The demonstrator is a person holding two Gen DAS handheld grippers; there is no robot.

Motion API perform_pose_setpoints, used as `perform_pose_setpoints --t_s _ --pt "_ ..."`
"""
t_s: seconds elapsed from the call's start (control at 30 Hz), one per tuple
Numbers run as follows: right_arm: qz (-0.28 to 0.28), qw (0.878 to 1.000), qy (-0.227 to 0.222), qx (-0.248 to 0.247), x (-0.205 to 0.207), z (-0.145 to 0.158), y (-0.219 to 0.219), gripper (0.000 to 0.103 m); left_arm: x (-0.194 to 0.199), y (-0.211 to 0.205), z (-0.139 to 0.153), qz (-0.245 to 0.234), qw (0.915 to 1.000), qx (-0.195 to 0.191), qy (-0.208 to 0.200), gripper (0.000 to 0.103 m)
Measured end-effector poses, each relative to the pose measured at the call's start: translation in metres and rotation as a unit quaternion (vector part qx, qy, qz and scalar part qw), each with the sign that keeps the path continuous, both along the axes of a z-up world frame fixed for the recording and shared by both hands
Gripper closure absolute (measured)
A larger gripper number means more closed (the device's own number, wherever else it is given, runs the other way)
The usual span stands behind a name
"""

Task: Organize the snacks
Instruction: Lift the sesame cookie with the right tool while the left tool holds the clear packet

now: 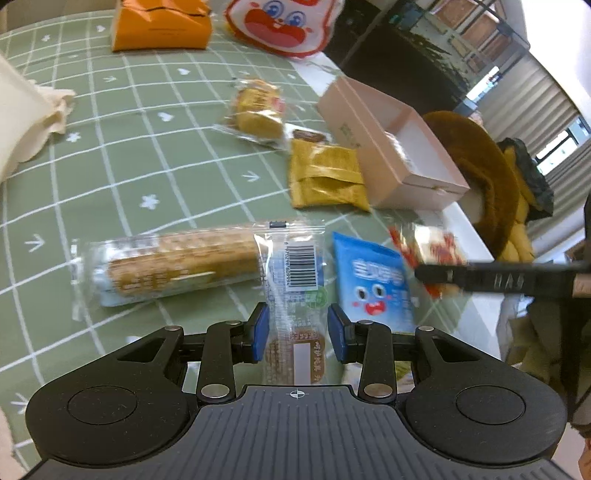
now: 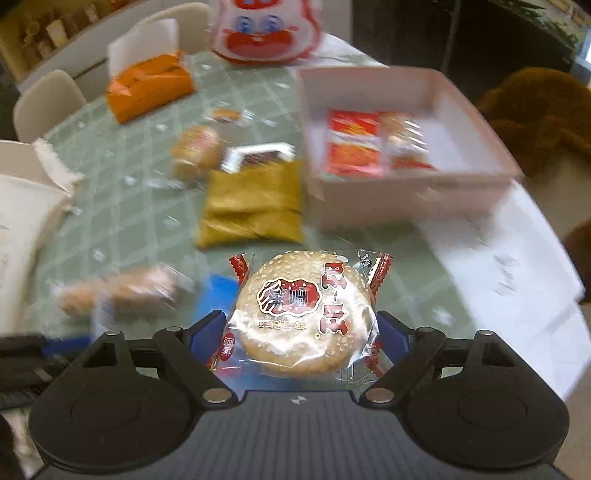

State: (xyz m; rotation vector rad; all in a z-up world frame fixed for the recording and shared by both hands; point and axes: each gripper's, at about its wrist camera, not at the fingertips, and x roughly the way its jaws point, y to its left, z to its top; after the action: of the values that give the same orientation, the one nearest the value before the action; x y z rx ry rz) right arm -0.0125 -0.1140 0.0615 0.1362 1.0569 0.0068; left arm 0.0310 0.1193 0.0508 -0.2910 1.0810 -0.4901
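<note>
Your right tool grips the round sesame cracker in clear plastic above the worktop. Carry it level over the pink cardboard box's wall, then release beside the red packets. Your left tool straddles a clear-wrapped biscuit pack, not clamped.

Tablecloth: sage green, gridded in white, dotted with white hearts, arrows, flowers. Storage box: pale pink, white inside. Tissue pack: orange. Twin sachets: mustard yellow. Small pouch: blue, printed with a cartoon face. Sesame cracker wrapper: clear, trimmed red. Gripper pads: blue.
</note>
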Motion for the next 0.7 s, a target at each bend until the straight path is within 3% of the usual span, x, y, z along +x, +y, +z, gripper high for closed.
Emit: perform_pose_setpoints --t_s 0.23,0.47,0.7 --pt "0.037 0.998 0.038 -0.015 -0.034 -0.028 -0.025 0.014 -0.005 -0.026 -0.001 -0.017 0.9998 -0.008 0.002 0.064" --pt "0.059 0.996 0.074 0.007 -0.054 -0.043 -0.044 0.010 -0.009 -0.042 -0.002 -0.022 0.9997 -0.007 0.005 0.064" --pt "0.045 0.995 0.062 -0.057 -0.057 -0.042 -0.069 0.009 -0.010 -0.045 0.001 -0.018 0.9998 -0.011 0.001 0.064"
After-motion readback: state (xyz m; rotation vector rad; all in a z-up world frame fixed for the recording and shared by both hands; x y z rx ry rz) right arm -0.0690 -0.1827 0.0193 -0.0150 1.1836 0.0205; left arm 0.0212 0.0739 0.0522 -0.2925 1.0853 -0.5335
